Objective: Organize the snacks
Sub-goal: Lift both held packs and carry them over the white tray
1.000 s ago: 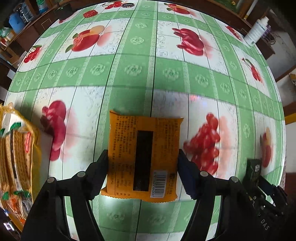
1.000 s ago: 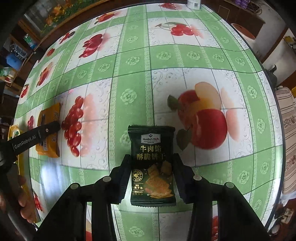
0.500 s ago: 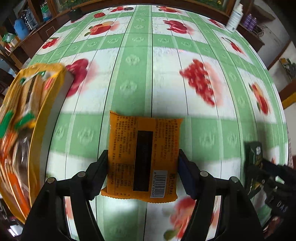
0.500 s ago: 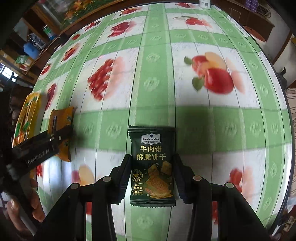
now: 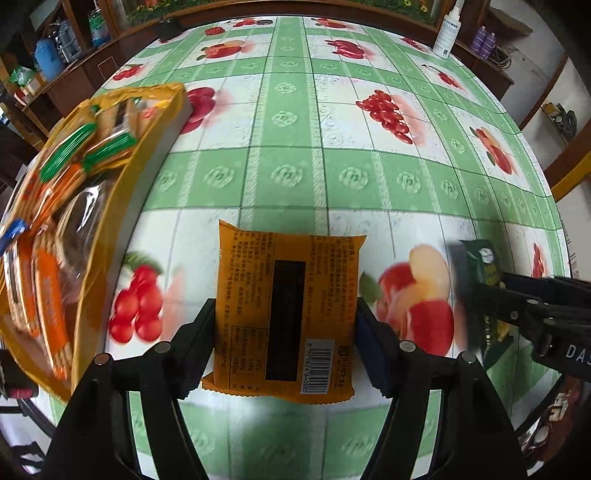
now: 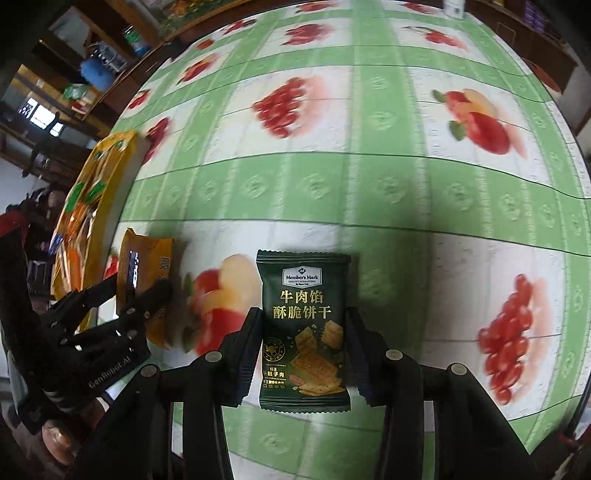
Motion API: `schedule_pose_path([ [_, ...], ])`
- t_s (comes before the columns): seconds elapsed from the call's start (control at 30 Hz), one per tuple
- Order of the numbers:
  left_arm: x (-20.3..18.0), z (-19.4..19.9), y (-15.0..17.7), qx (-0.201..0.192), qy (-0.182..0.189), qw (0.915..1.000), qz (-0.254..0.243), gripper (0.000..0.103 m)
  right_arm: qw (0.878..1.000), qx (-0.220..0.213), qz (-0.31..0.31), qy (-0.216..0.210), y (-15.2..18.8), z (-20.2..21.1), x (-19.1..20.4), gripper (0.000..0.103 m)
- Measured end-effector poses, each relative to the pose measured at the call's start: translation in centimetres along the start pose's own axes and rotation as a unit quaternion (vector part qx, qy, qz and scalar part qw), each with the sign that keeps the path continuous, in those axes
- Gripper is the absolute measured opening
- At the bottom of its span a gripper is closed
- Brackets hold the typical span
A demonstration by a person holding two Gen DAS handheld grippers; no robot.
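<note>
1. Left wrist view, around: a big yellow bag of biscuits (image 5: pixel 66 206) lies at the left on the round table w/ a green-and-white fruit-print cloth (image 5: pixel 295 173). A white plastic bottle (image 5: pixel 446 31) stands at the far edge. The right gripper (image 5: pixel 476 295) comes in from the right side & holds a dark green snack pack (image 5: pixel 480 258), a bit blurry.
2. Left wrist view, task thing: the left gripper (image 5: pixel 286 332) has its jaws closed onto both sides of a flat orange snack packet (image 5: pixel 286 310). It shows its back w/ a black stripe & a barcode. The packet is above the cloth, just right of the big bag.
3. Right wrist view, around: the big bag is far left; the left gripper & orange packet are beside it, nearer the middle.
4. Right wrist view, task thing: the right gripper's jaws pinch the green pack by its sides. It faces up, w/ gold writing & a cracker pic. It is over the near part of the table.
</note>
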State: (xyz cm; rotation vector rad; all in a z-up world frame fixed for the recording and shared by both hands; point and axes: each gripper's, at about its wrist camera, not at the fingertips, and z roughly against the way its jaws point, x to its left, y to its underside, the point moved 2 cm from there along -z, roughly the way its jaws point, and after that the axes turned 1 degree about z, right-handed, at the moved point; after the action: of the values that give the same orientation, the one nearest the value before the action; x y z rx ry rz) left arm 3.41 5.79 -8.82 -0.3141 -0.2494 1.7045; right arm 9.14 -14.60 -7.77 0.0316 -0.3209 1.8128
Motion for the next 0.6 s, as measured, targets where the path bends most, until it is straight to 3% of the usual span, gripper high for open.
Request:
schedule_pose_path([
  [0.2,1.8,1.3,1.8,0.005,0.018,0.9997,0.014,0.07,0.999,0.009,0.039,-0.019,0.2,-0.2,4.1,0.045],
  [0.6,7.5,5.0,3.2,-0.023,0.023,0.9971,0.069,0.07,0.992,0.017,0.109,-0.053,0.2,-0.1,12.1,0.045],
])
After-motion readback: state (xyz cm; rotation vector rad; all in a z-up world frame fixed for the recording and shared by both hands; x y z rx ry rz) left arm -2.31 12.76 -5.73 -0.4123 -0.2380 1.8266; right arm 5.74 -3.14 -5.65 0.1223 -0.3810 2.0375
